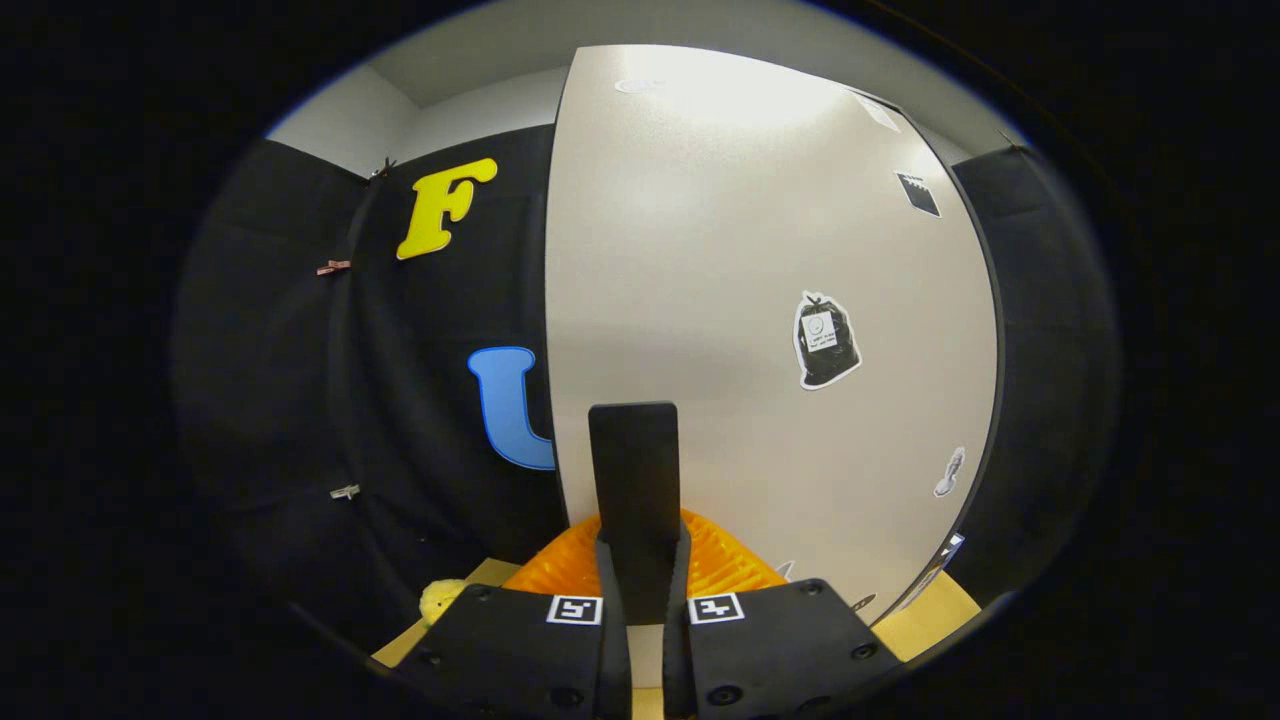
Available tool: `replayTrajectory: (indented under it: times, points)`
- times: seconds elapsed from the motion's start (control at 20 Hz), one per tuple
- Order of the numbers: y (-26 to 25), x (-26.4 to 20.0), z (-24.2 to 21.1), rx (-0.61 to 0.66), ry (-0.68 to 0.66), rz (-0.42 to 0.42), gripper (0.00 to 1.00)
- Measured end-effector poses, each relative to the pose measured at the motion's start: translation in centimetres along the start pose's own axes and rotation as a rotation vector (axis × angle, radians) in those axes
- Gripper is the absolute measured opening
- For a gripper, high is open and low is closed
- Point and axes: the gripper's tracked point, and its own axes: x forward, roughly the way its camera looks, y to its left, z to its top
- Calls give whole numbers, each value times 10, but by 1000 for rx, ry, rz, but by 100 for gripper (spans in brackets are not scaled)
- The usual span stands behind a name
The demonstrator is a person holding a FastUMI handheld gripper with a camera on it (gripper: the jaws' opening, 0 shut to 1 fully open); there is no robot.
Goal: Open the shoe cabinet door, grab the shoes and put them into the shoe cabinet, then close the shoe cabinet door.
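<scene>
Gripper view: you're up close to the shoe cabinet door point(720, 300), a pale smooth panel with a dark edge, glare high on it. Count the stickers on it: one big black bag-shaped sticker point(826, 340) to the right of the middle, one small dark square sticker point(918, 193) higher up near the right edge, one small pale one point(950, 472) lower down, plus a few more at the top and bottom rim too small to tell. Your gripper point(643, 560) has its two fingers drawn in close around a dark flat upright bar point(634, 480) that stands between them and rises ahead against the door; whether both fingers actually press on it, you cannot tell. Two square marker tags point(645, 608) sit on the gripper body, one per side. Just beyond the fingers, one orange ribbed thing point(725, 555) lies low in front of the door, partly hidden. One small yellow soft item point(440, 598) sits to the left of it. Both rest on a tan floor surface point(930, 615). Black cloth wall point(300, 400) to the left with three small clips point(334, 267), light grey room wall point(470, 115) above.
</scene>
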Motion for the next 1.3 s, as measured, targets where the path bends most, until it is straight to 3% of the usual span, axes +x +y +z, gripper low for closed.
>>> replayTrajectory:
  times: [0.55,0.95,1.3]
  points:
    - [-36,-91,3,12,-4,95,16]
    - [-84,-136,7,64,4,77,15]
    - [-128,-161,8,68,22,-9,15]
